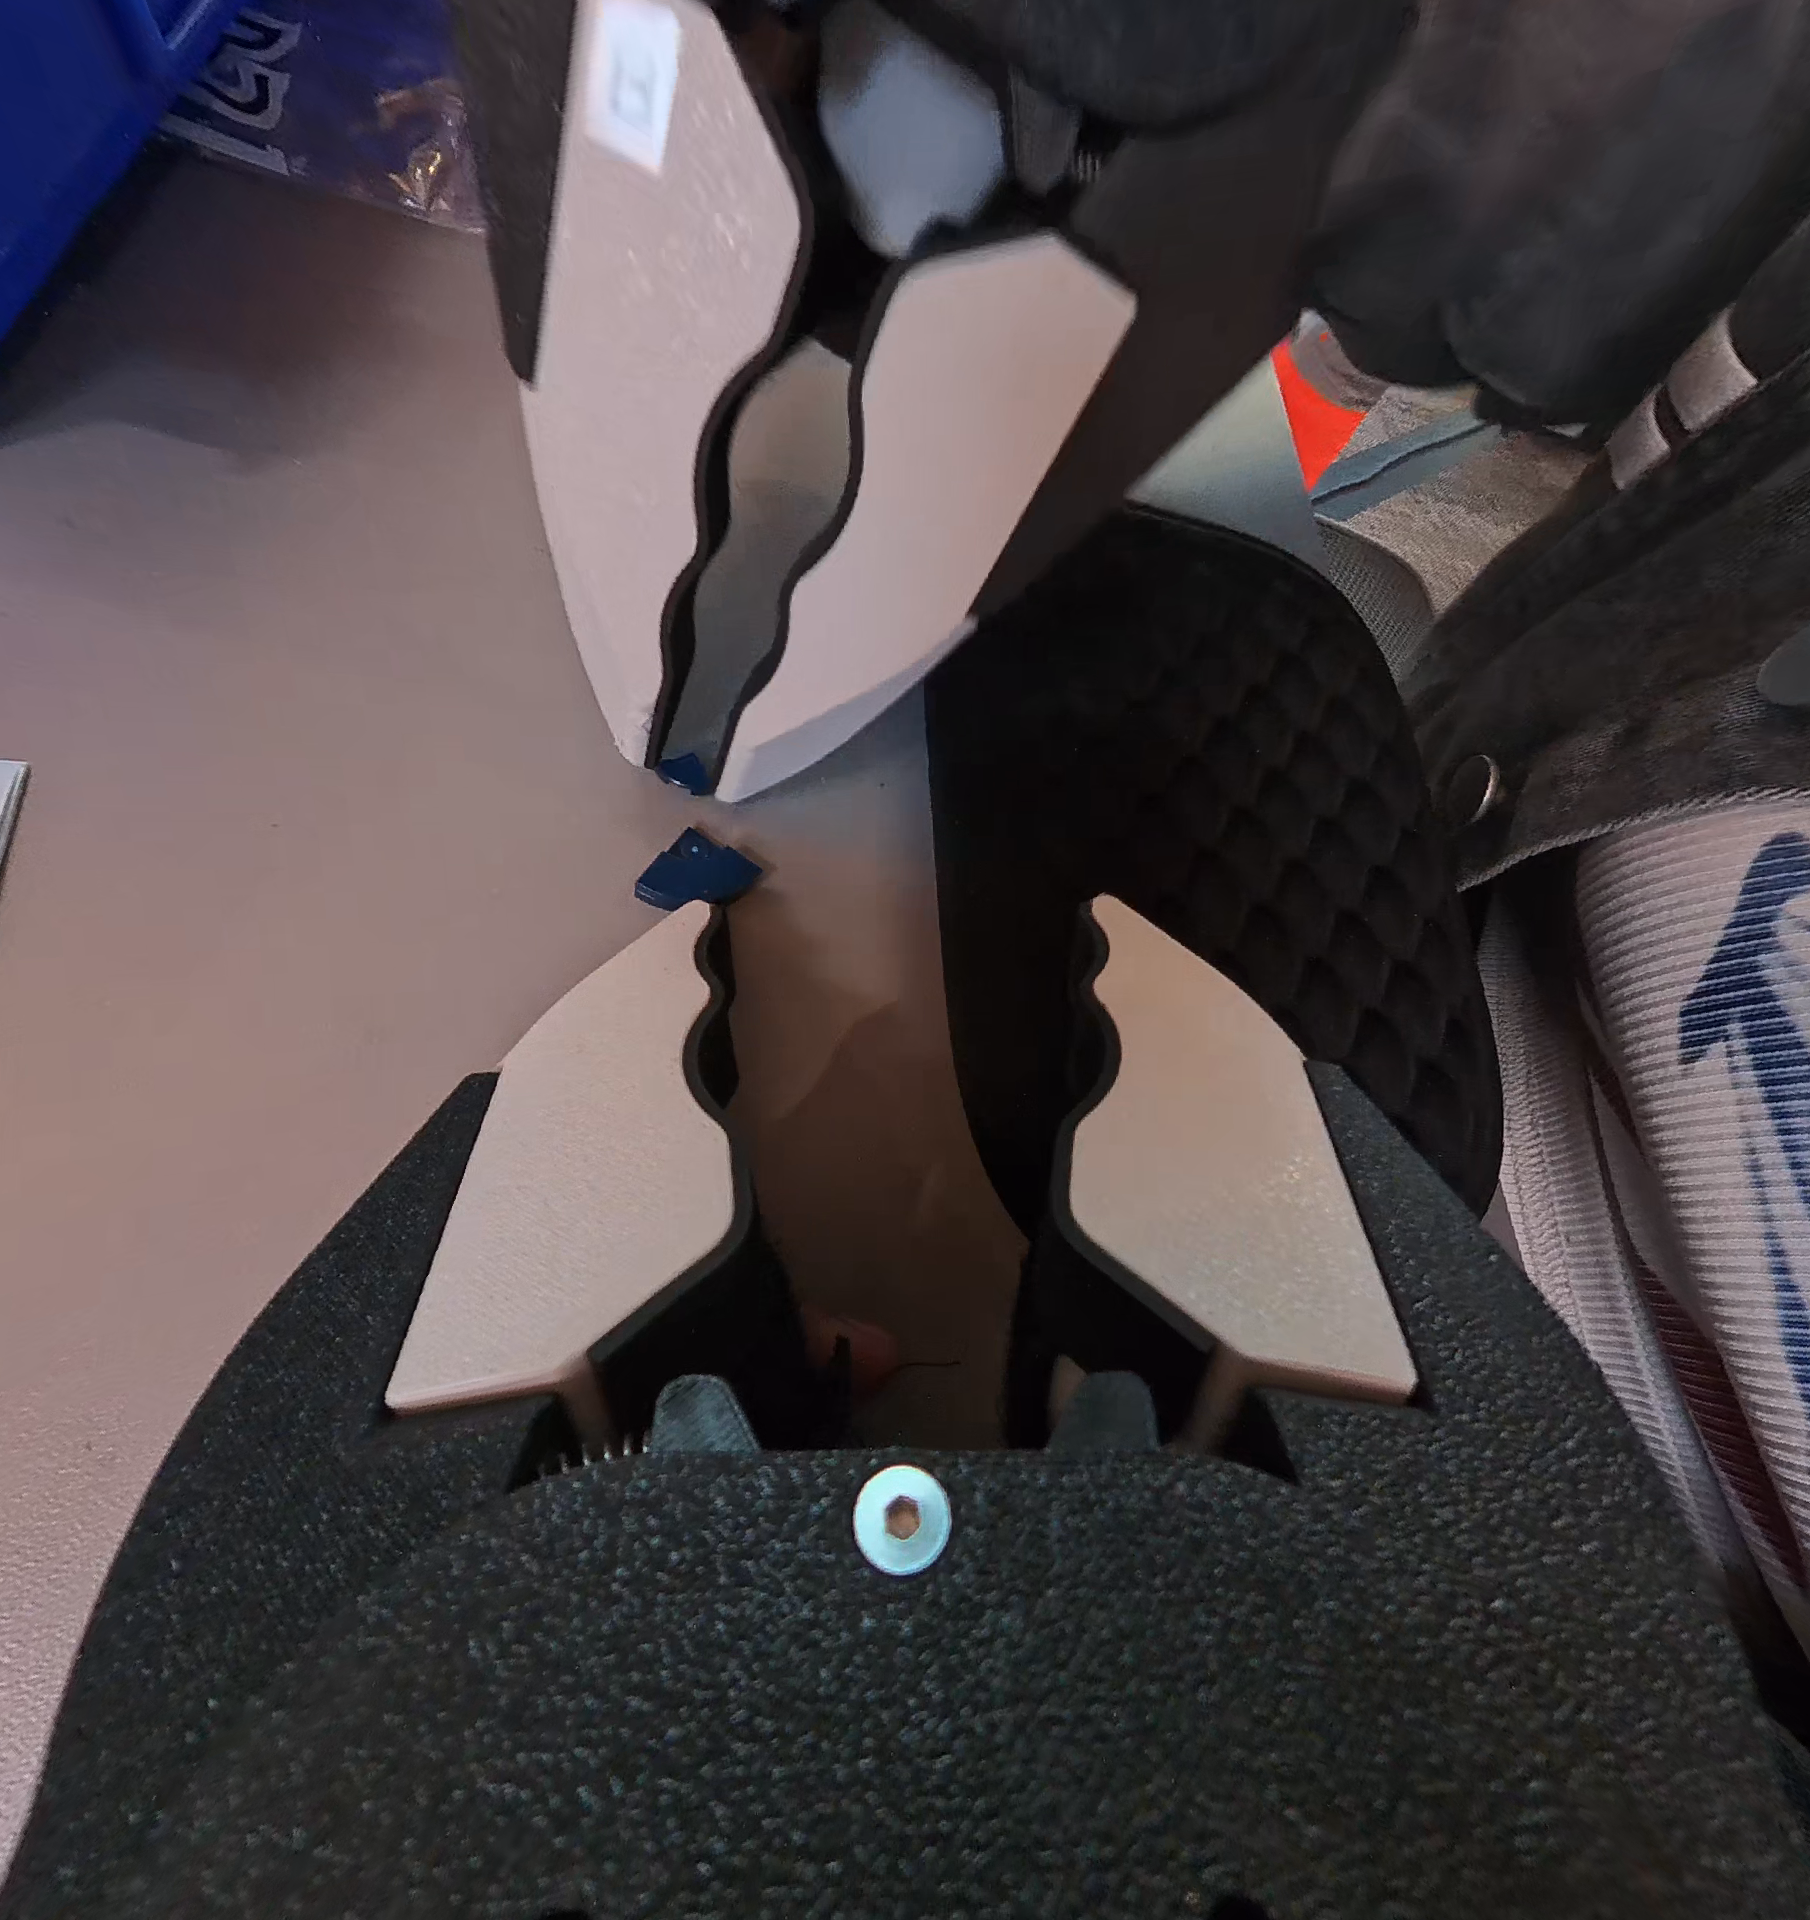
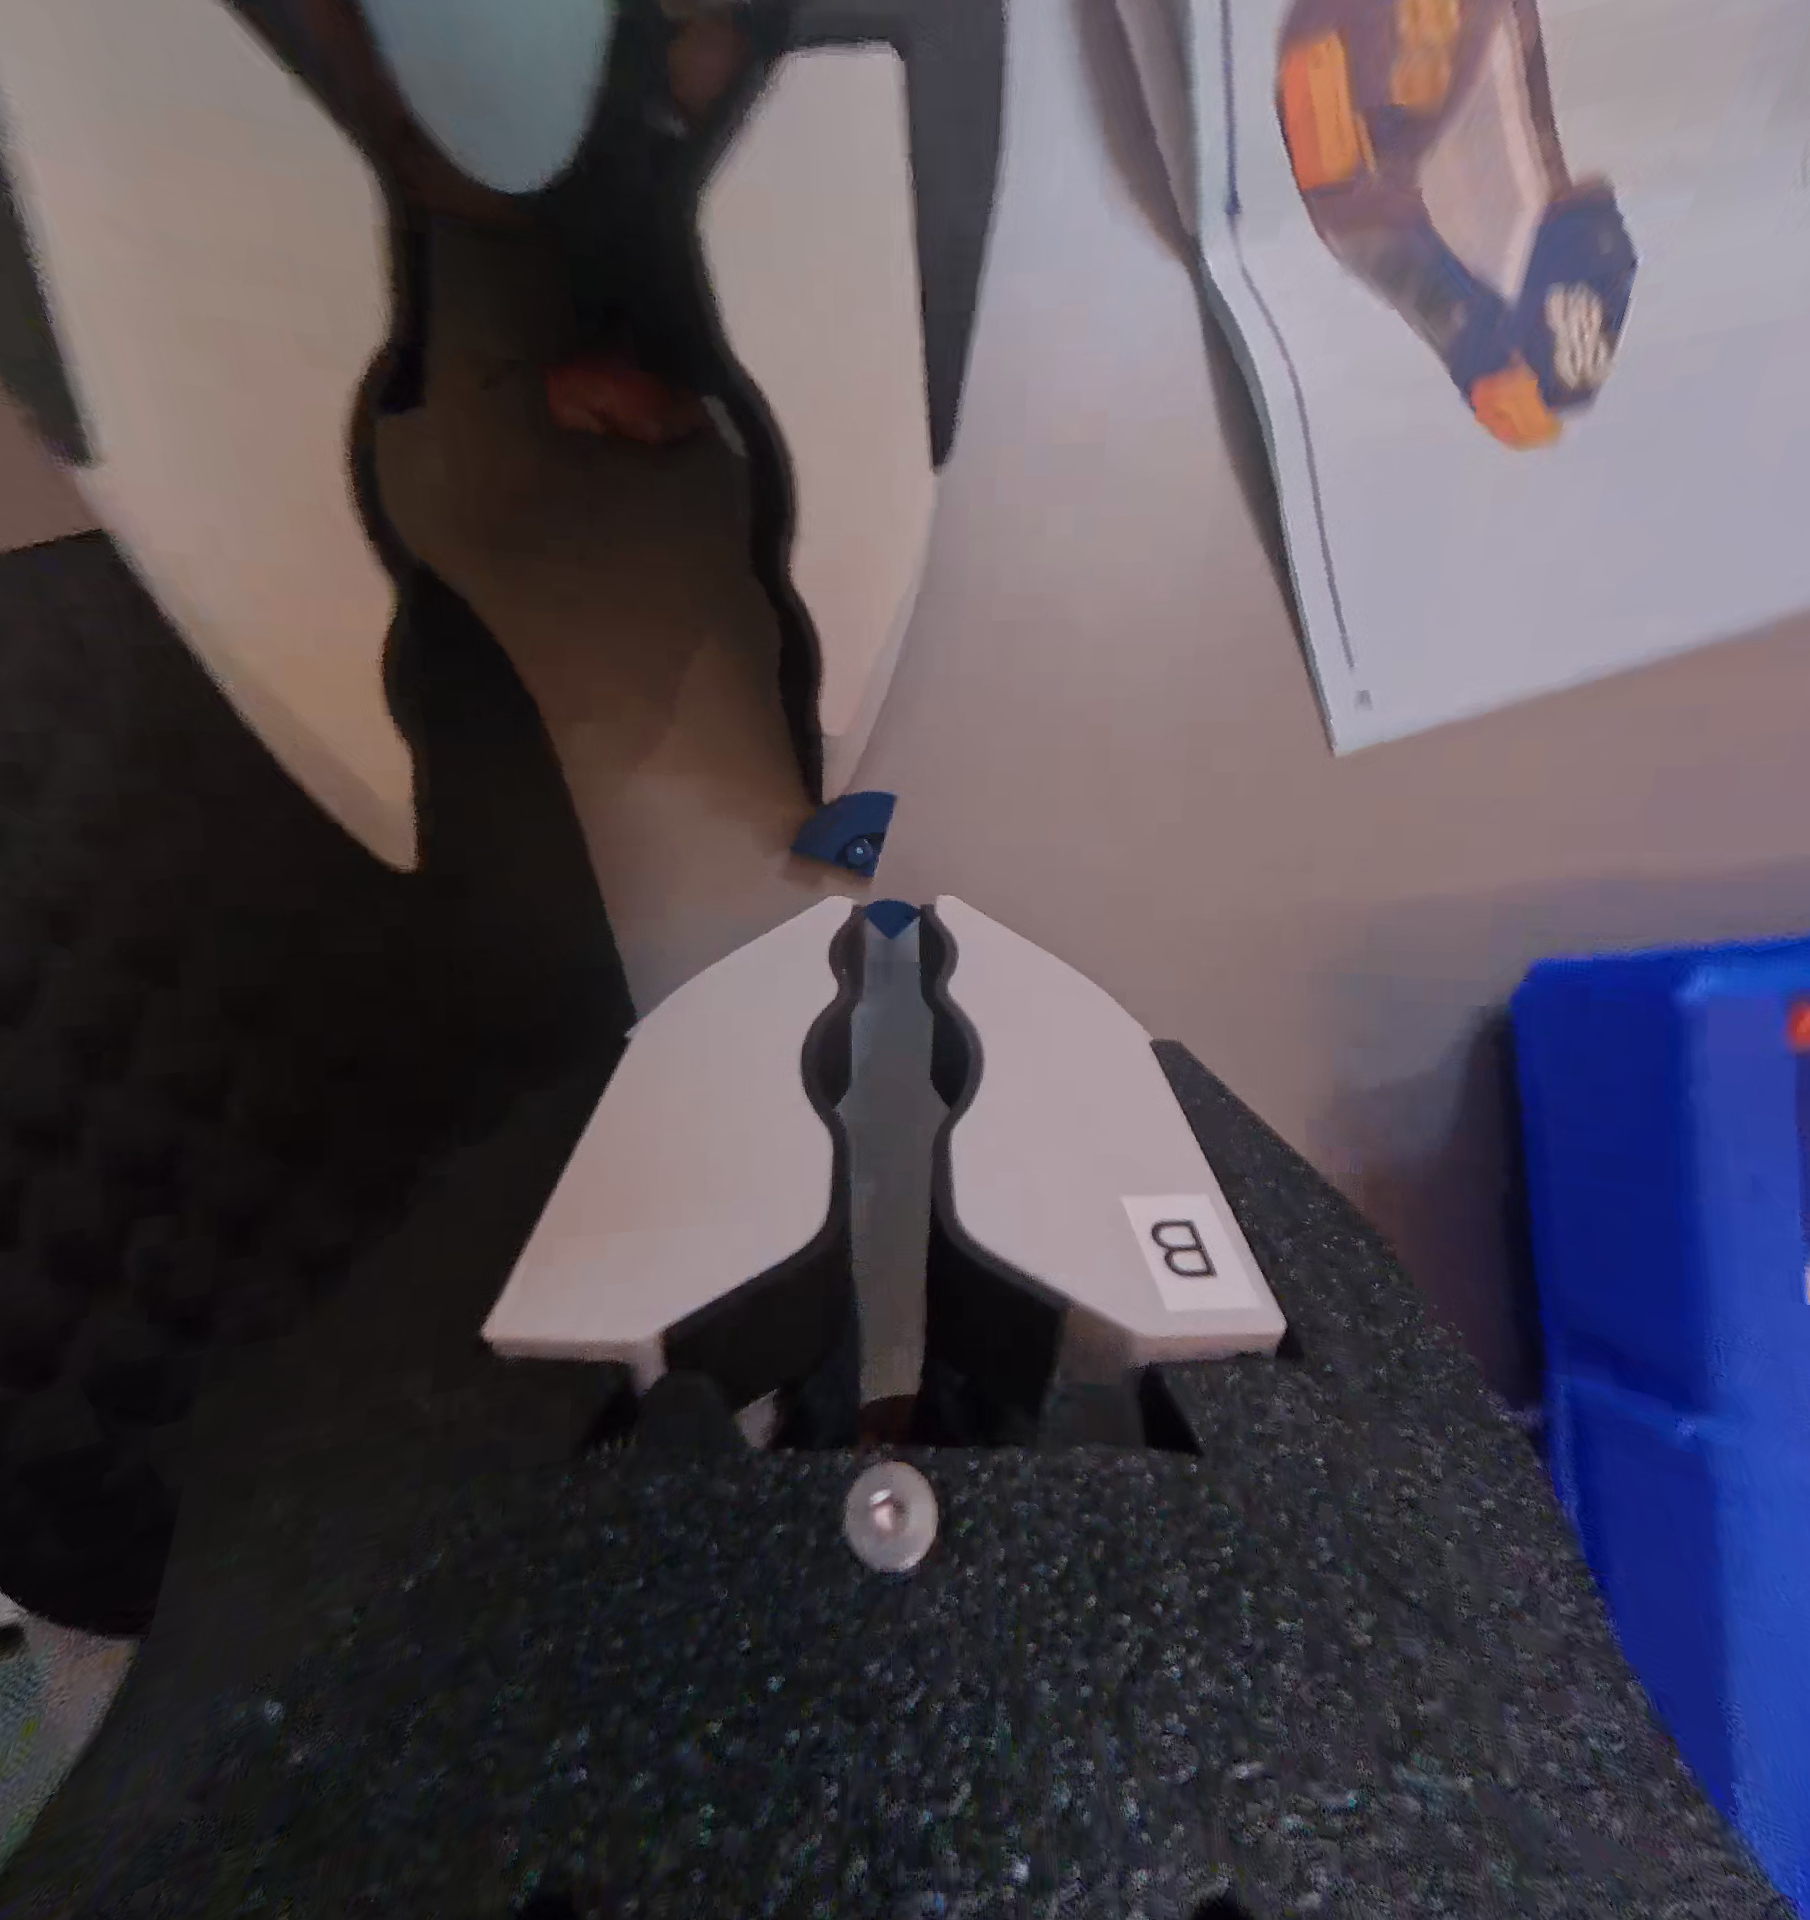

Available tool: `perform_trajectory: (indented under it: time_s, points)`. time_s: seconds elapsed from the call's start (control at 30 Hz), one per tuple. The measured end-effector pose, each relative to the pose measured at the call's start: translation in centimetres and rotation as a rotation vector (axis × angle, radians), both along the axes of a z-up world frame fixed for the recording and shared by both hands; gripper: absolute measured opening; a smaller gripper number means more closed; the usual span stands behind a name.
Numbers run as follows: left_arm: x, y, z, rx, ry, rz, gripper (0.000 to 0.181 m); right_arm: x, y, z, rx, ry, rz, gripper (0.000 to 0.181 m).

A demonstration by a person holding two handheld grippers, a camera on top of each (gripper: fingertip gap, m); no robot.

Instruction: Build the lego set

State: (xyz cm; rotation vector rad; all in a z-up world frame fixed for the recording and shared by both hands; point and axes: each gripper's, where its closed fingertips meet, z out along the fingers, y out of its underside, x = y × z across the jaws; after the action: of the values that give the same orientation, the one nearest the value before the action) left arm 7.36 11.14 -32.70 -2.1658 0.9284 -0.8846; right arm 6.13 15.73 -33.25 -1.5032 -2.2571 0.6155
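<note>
A dark blue curved Lego piece (image 1: 695, 868) lies on the beige table (image 1: 257, 727), just at the tip of my left gripper's left finger (image 1: 709, 935). My left gripper (image 1: 901, 914) is open and empty, its jaws wide apart. My right gripper (image 1: 688, 764) comes in from the far side, tip to tip with the left one, and is shut on a second small dark blue Lego piece (image 1: 685, 771). In the right wrist view, that held piece (image 2: 890, 916) peeks out between my right gripper's (image 2: 893, 909) tips. The loose piece (image 2: 847, 828) lies just beyond, beside the open left gripper (image 2: 615, 826).
A blue bin (image 2: 1690, 1299) stands to one side; it also shows in the left wrist view (image 1: 39, 156). A building instruction booklet (image 2: 1503, 364) lies on the table. A black textured pad (image 1: 1244, 831) lies beside the grippers. A person's sleeve (image 1: 1711, 1143) is at the right.
</note>
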Motion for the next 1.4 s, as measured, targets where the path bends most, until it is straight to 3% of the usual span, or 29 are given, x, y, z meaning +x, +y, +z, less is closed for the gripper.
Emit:
perform_trajectory:
  time_s: [0.13,0.33,1.4]
  points:
    - [0.0,0.0,0.0,-0.001,-0.001,0.000,0.063,-0.6,-1.2,0.9,-0.049,0.083,0.249,0.009]
    - [0.0,0.0,0.0,-0.002,-0.004,0.000,0.063,-0.9,-1.0,0.3,-0.085,0.072,0.346,0.009]
    - [0.2,-0.1,0.1,-0.002,-0.004,-0.001,0.063,-0.8,-1.3,-0.1,-0.087,0.069,0.367,0.010]
